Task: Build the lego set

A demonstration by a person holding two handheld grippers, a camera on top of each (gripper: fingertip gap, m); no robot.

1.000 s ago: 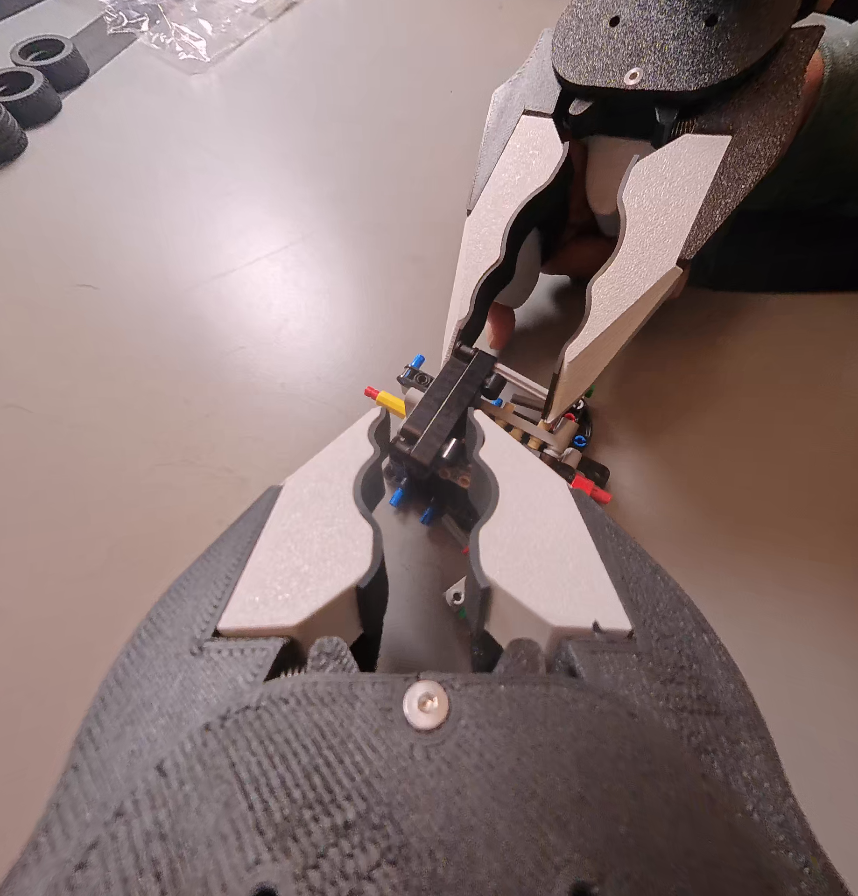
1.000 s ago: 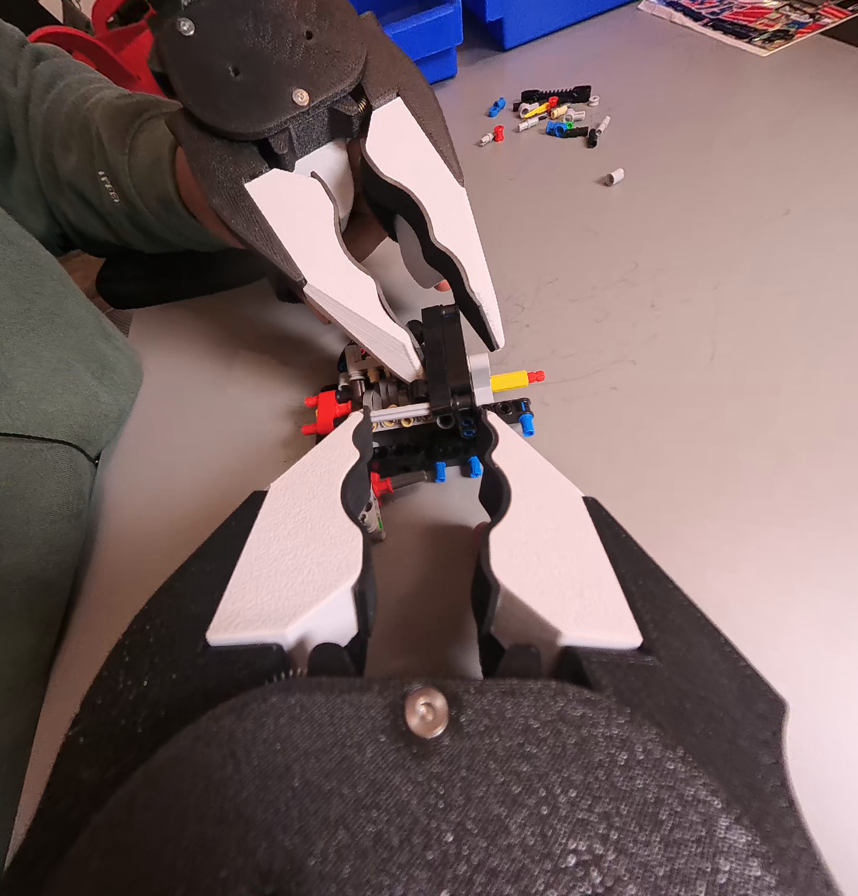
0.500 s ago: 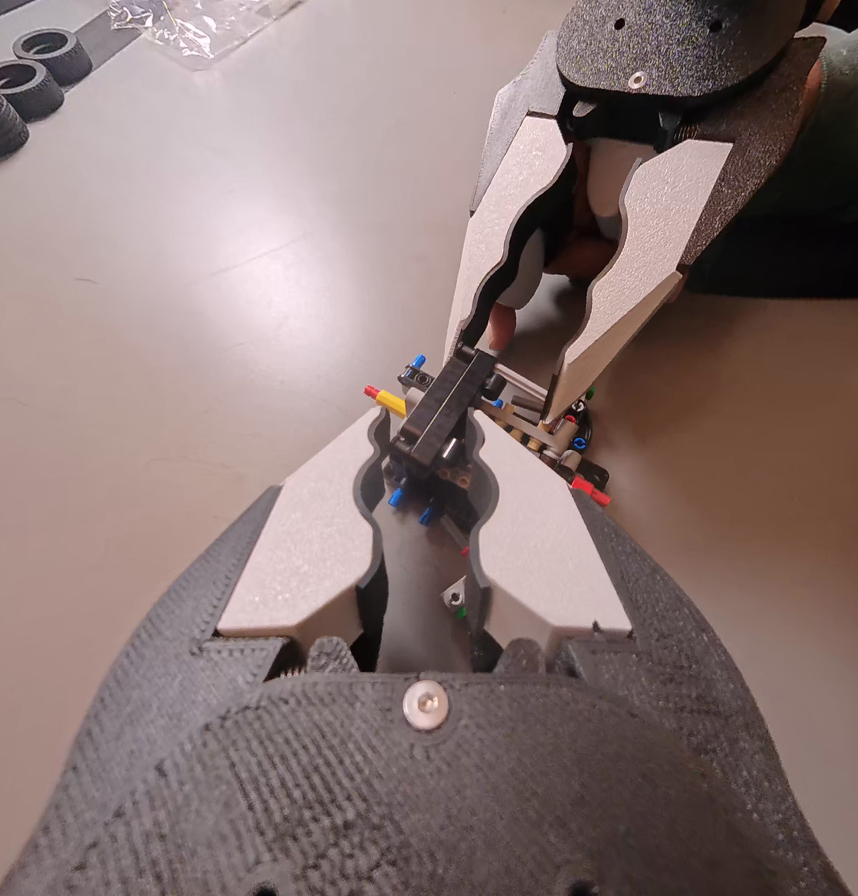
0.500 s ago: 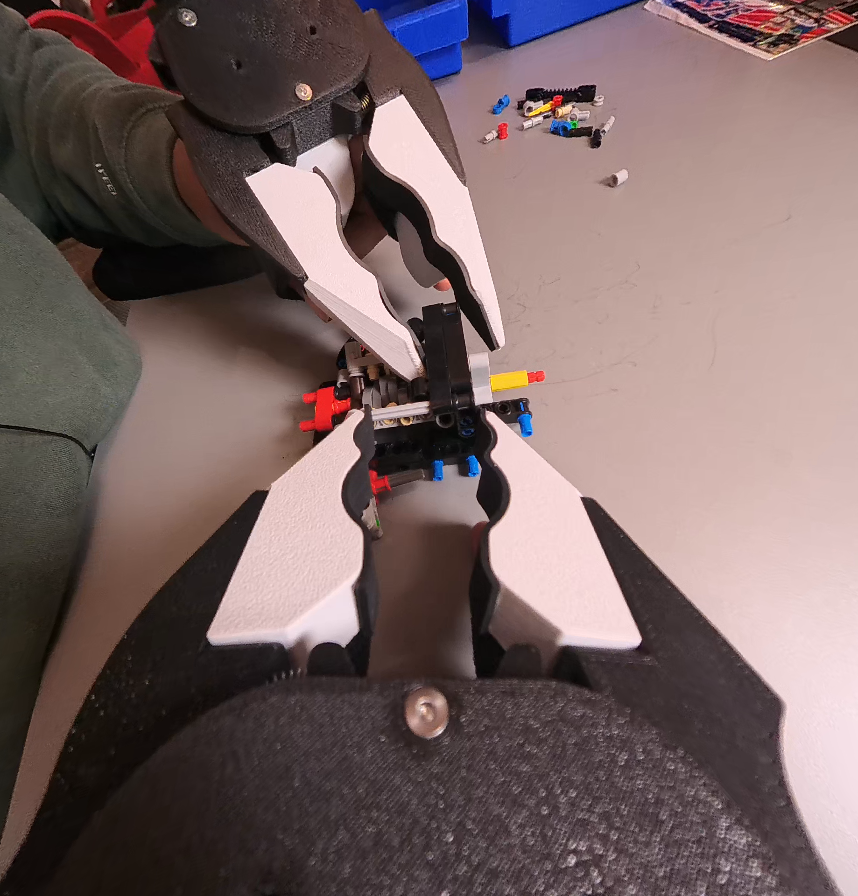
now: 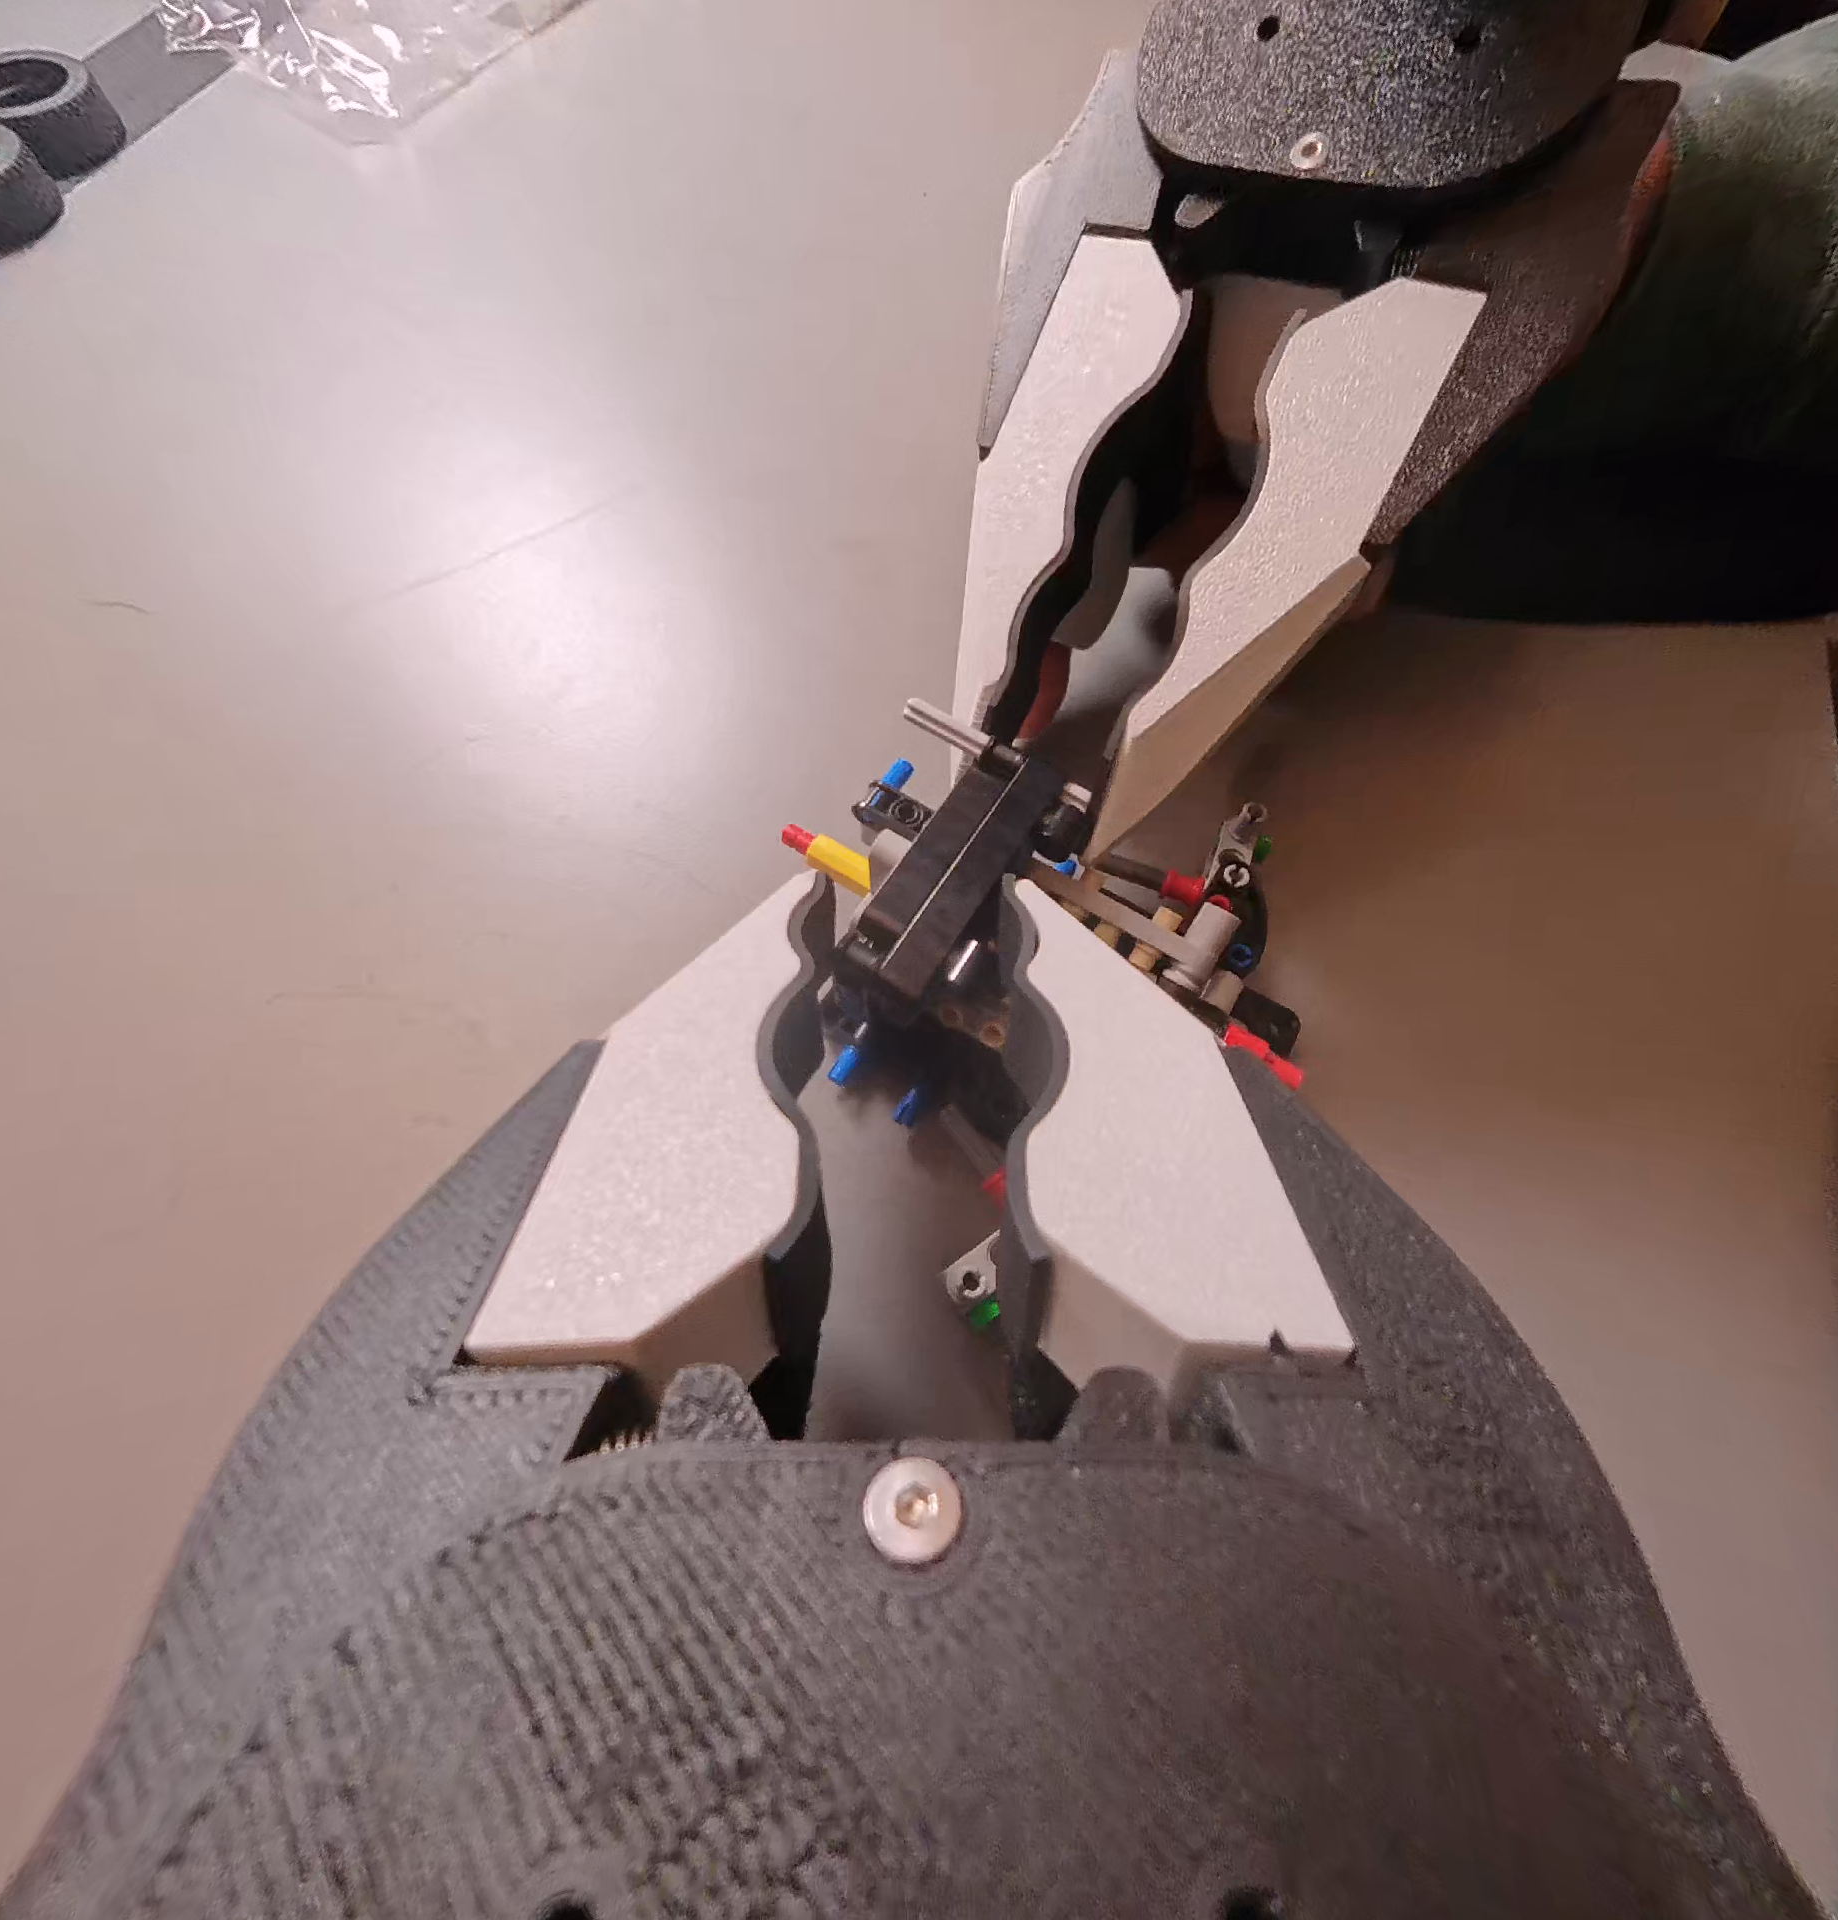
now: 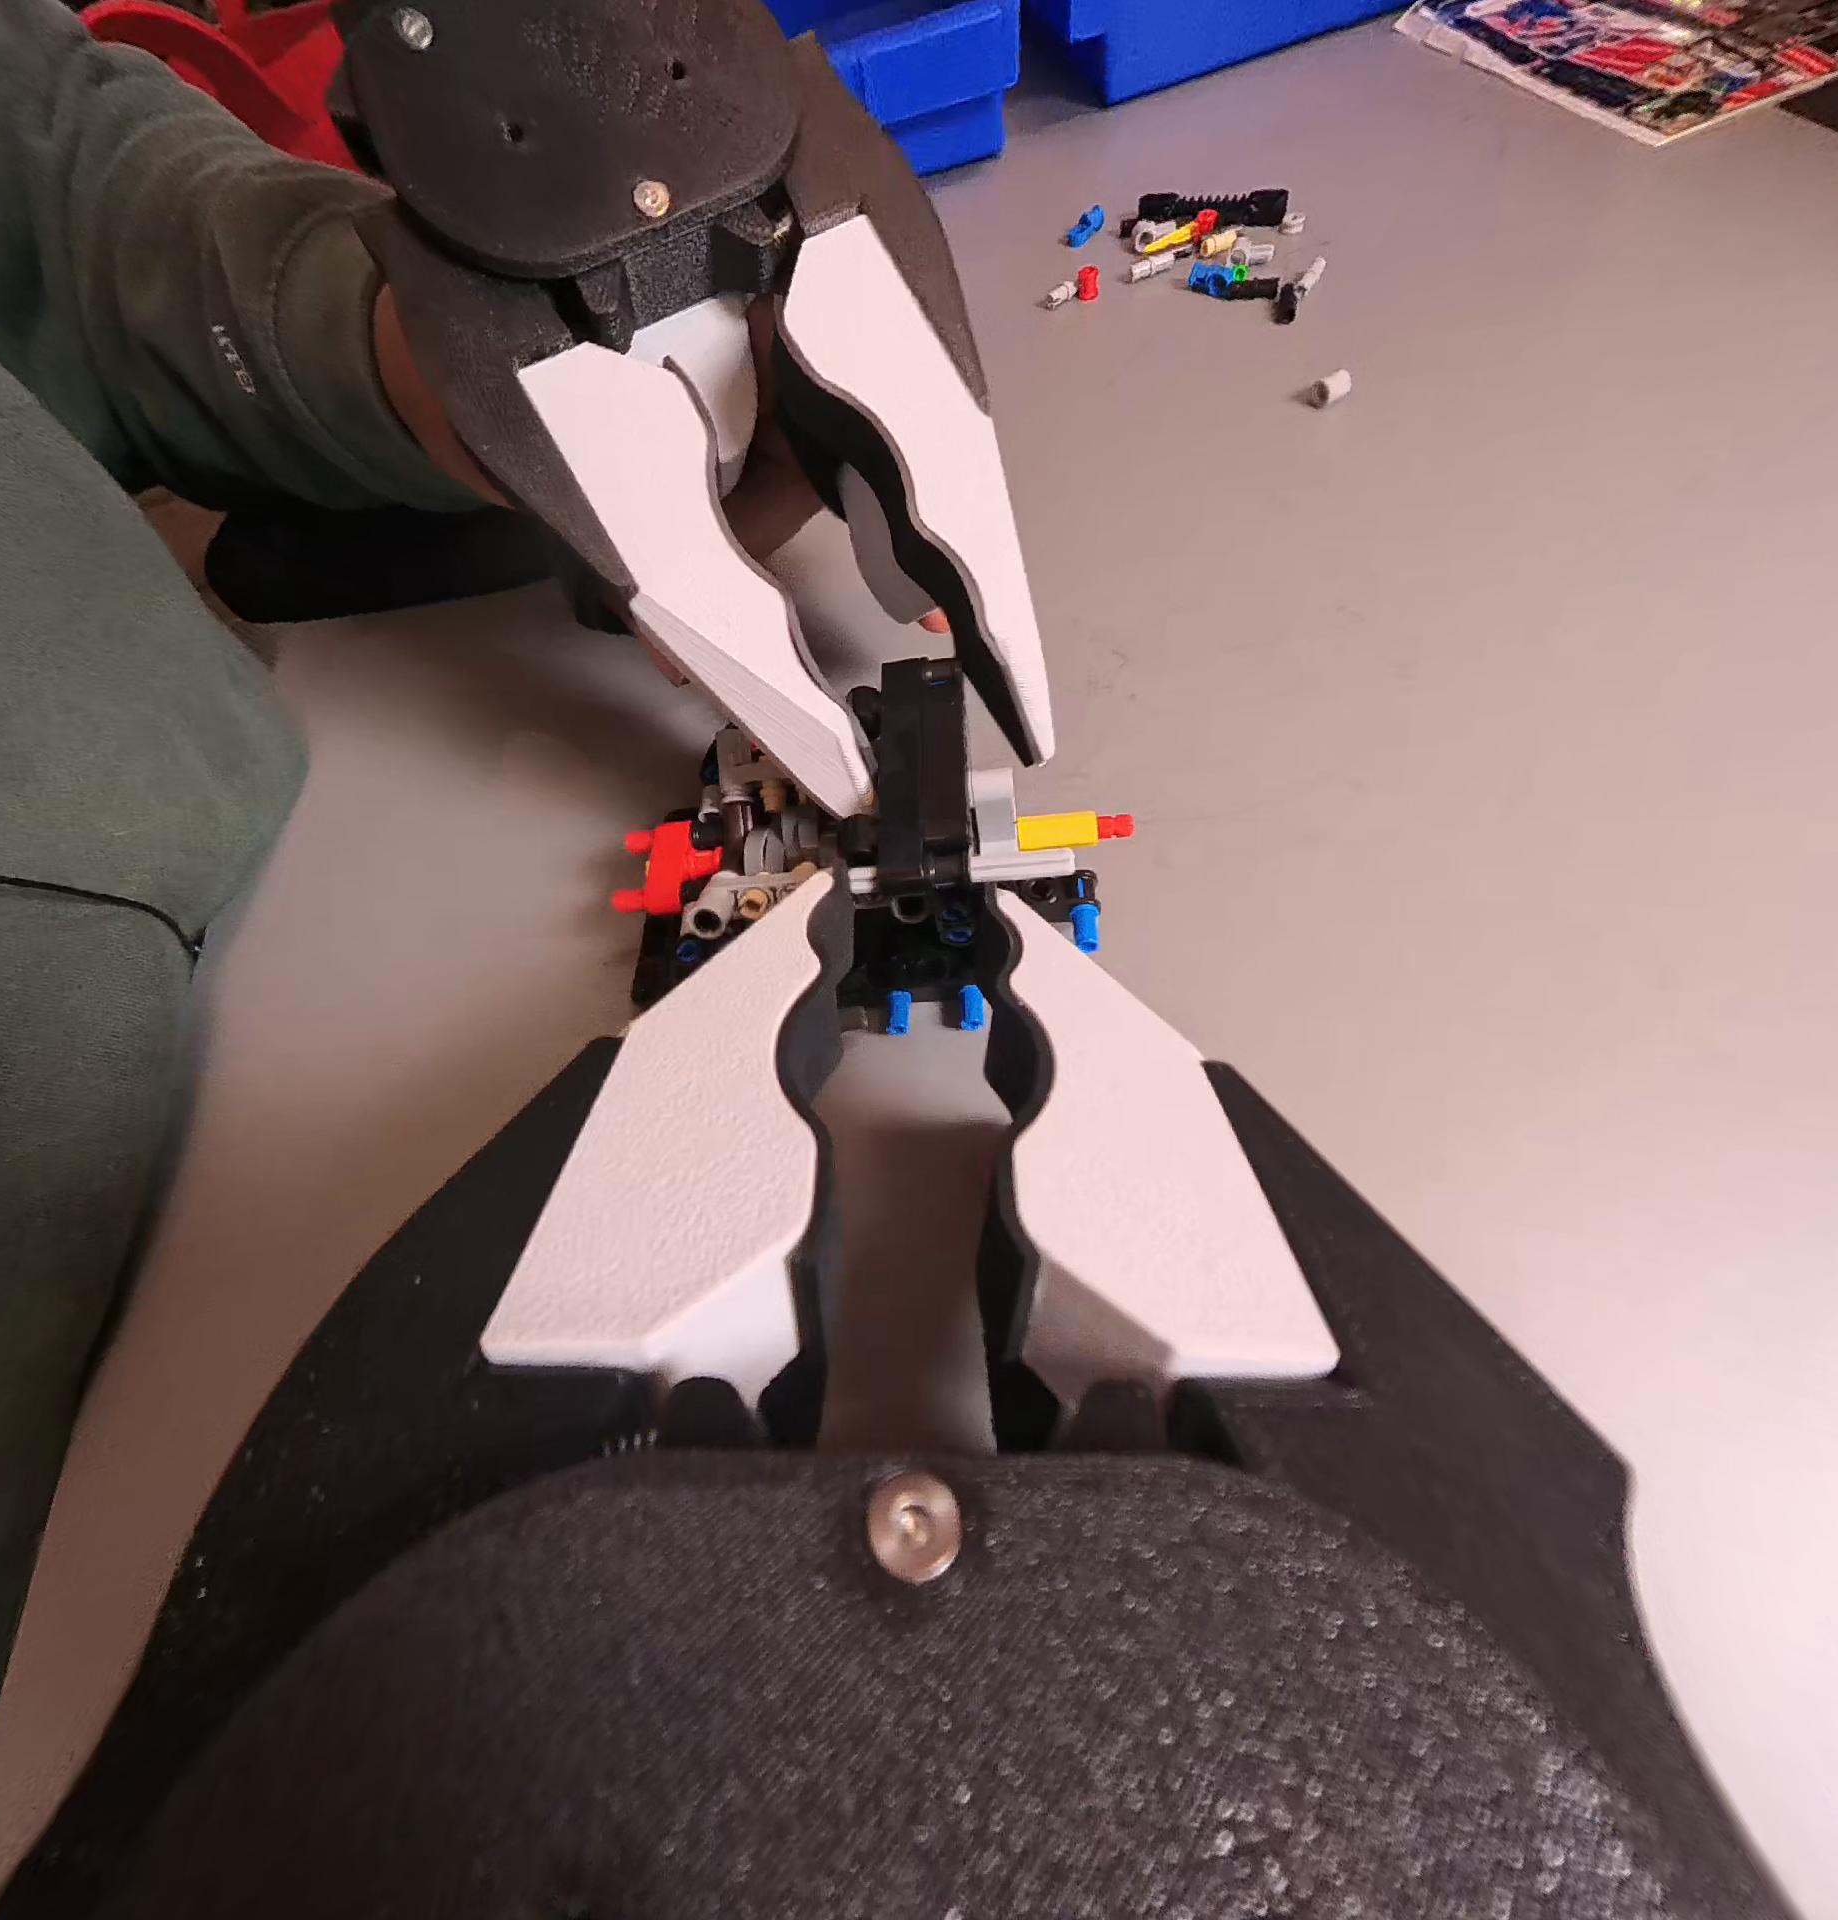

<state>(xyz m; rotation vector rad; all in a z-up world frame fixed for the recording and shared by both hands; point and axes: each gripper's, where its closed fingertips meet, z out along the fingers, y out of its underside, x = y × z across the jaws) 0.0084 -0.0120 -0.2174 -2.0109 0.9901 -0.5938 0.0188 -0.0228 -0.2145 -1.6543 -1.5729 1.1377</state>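
Observation:
A small lego assembly (image 5: 1185,935) of black, grey, red and blue parts sits on the table, with a black beam (image 5: 941,883) standing up from it and a yellow piece (image 5: 837,857) sticking out sideways. My left gripper (image 5: 920,909) is closed around the beam's base. My right gripper (image 5: 1048,787) comes from the opposite side, its tips at the beam's top beside a short grey axle (image 5: 936,720). In the right wrist view my right gripper (image 6: 915,891) pinches the assembly (image 6: 749,842) below the beam (image 6: 920,769), and the left gripper (image 6: 944,777) straddles the beam.
Black tyres (image 5: 32,135) and a clear plastic bag (image 5: 343,52) lie at the far left. A pile of loose parts (image 6: 1206,244), a grey bush (image 6: 1330,388), blue bins (image 6: 936,73) and a booklet (image 6: 1642,62) lie beyond. A green sleeve (image 6: 115,260) is at the left. Both grippers' tips are close together, under 4 cm apart. Both grippers' tips are roughly 20 cm from the grey bush (image 6: 1330,388).
My right gripper's fingers have narrowed onto the assembly. A grey axle now sticks out at the beam's top. The left gripper has kept its hold.

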